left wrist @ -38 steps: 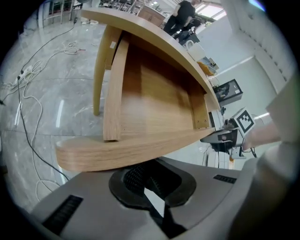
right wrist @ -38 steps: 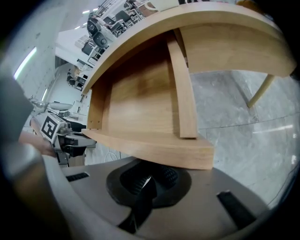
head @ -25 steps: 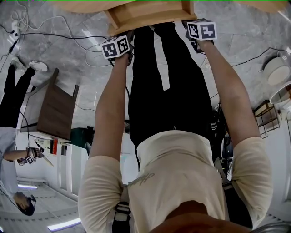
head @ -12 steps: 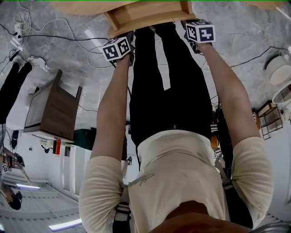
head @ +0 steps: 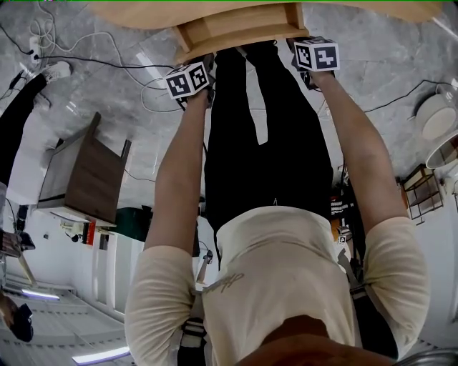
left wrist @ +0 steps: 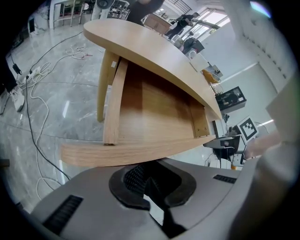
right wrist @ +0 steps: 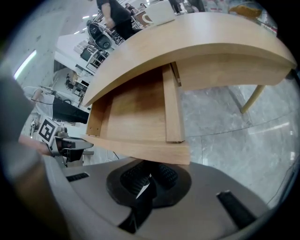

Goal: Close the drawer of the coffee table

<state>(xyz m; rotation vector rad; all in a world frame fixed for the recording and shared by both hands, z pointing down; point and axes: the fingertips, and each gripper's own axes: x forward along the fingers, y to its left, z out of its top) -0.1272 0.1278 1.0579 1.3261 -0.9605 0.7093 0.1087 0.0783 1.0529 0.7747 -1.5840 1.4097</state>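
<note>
The coffee table's light wooden drawer [head: 236,28] stands pulled out from under the rounded tabletop [head: 215,8] at the top of the head view. My left gripper [head: 197,63] and right gripper [head: 299,41] both meet its front panel, one near each end. In the left gripper view the panel [left wrist: 140,152] lies right over my shut left gripper [left wrist: 150,180], with the empty drawer floor [left wrist: 154,108] beyond. The right gripper view shows the panel [right wrist: 140,150] above my shut right gripper [right wrist: 147,180]. Neither gripper holds anything.
Cables [head: 93,57] trail over the grey marble floor to the left. A dark brown cabinet [head: 82,175] stands further left, beside a person's dark trouser leg [head: 21,107]. White round objects [head: 436,114] and a rack [head: 418,186] sit at the right. A table leg [right wrist: 255,98] slants down.
The drawer sticks out slightly less from under the tabletop, with both grippers still against its front. The person at the left edge has shifted away.
</note>
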